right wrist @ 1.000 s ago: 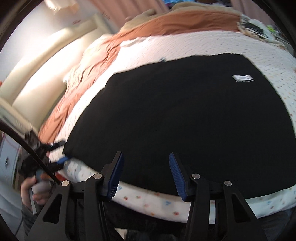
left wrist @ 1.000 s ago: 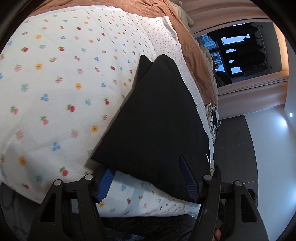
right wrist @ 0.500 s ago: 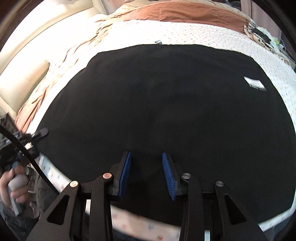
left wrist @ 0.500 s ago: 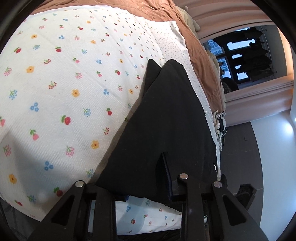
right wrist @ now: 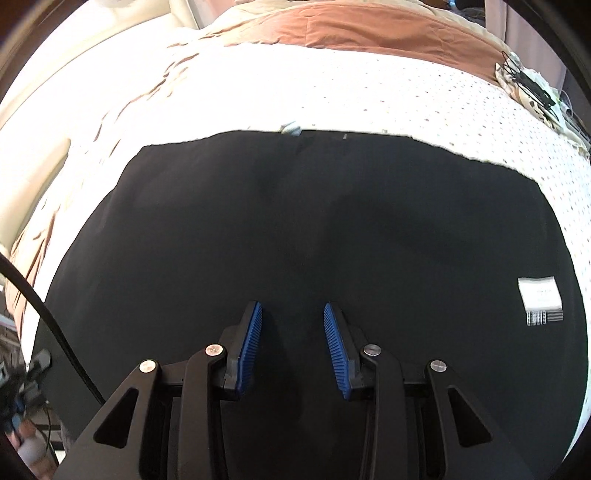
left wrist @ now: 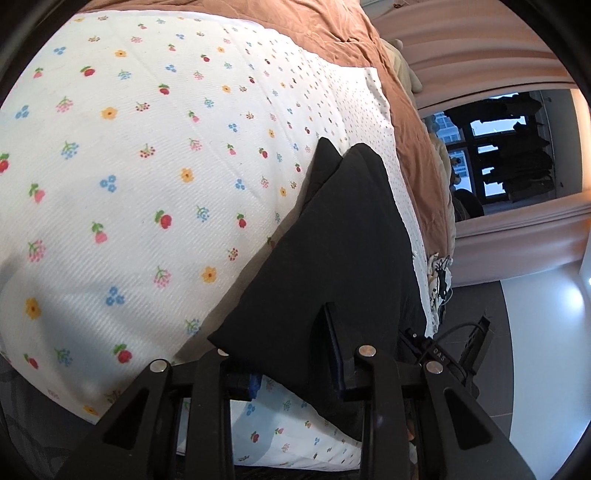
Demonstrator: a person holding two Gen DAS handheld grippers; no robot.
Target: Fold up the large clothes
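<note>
A large black garment (right wrist: 332,229) lies spread flat on the bed, with a white care label (right wrist: 540,300) near its right edge. In the left wrist view the black garment (left wrist: 332,266) shows edge-on, its near corner lying between my left gripper's (left wrist: 291,365) fingers; the left pad (left wrist: 254,384) sits under the cloth and the right pad (left wrist: 334,347) above it, still a gap apart. My right gripper (right wrist: 292,343) hovers over the garment's near part, its blue pads apart, holding nothing.
The bed has a white flowered sheet (left wrist: 129,177) and a brown blanket (right wrist: 369,26) at the far side. Cables and small items (right wrist: 528,85) lie at the far right corner. A dark window (left wrist: 498,147) and floor lie beyond the bed edge.
My left gripper's fingers narrowed around the garment's near corner. My right gripper moved forward over the garment and narrowed its jaws, then held.
</note>
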